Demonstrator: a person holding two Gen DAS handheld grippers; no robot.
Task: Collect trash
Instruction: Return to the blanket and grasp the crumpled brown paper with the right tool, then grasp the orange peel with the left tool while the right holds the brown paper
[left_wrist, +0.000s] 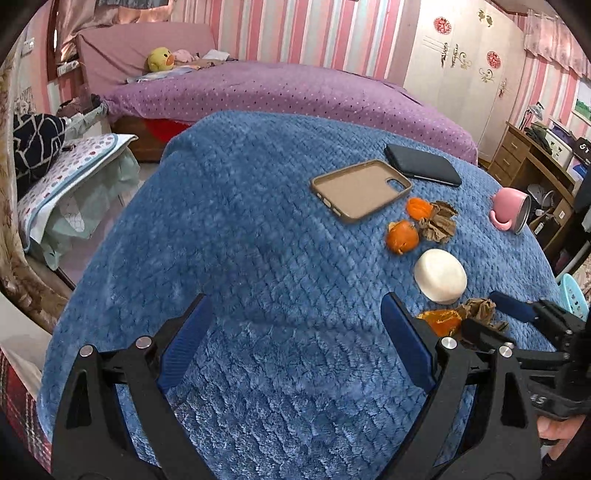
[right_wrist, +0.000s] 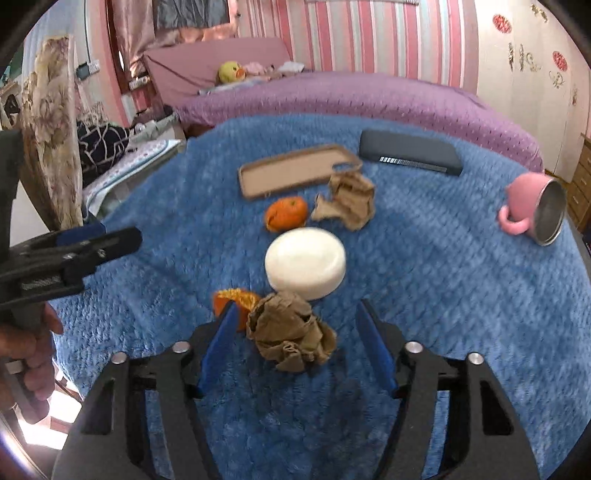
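The crumpled brown paper ball was located at lower centre, between the spread, non-contacting jaws of the right gripper. It was judged light and crushable; grasping across its middle was advised. The left gripper was held wide and empty.

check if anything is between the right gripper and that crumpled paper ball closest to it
Nothing visible is. The paper ball already sits between the open fingers of the right gripper, which don't press it. An orange peel lies against its left side by the left finger; the white soap is just beyond.
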